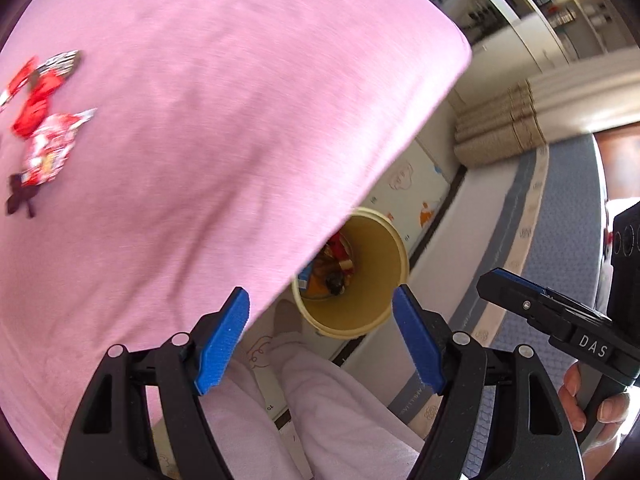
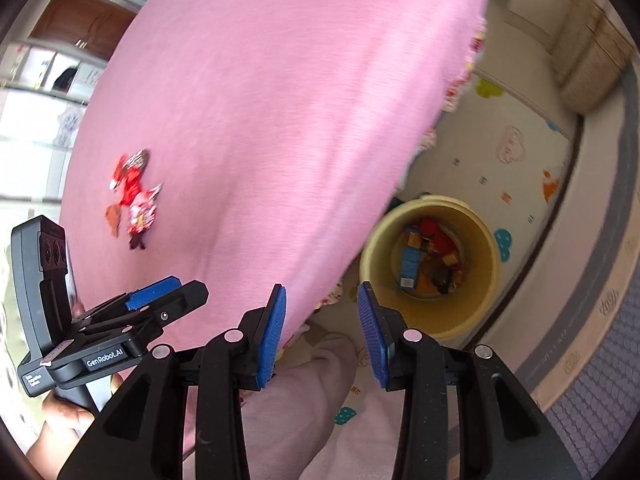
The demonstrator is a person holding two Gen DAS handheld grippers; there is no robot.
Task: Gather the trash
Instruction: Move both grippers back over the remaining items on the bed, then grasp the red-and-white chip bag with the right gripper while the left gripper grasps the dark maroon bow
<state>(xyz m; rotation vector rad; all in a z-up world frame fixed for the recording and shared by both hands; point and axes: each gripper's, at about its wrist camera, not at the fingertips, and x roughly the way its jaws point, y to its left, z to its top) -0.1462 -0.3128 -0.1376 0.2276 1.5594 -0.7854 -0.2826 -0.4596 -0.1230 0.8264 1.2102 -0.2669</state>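
Several red and white wrappers (image 1: 42,120) lie in a small pile on the pink tablecloth (image 1: 224,120); they also show in the right wrist view (image 2: 134,196). A yellow bin (image 1: 374,312) stands on the floor beside the table, holding several pieces of trash (image 2: 430,256). My left gripper (image 1: 322,340) is open and empty, above the table edge and the bin. My right gripper (image 2: 322,330) is open and empty, over the table edge, left of the bin (image 2: 490,240). Each gripper shows in the other's view: the right (image 1: 548,312), the left (image 2: 160,296).
A play mat (image 2: 500,152) with cartoon prints covers the floor. A grey-blue rug (image 1: 560,220) lies beyond it. Rolled woven mats (image 1: 500,128) rest by the wall. The person's legs in pale pink (image 1: 340,412) are below the grippers.
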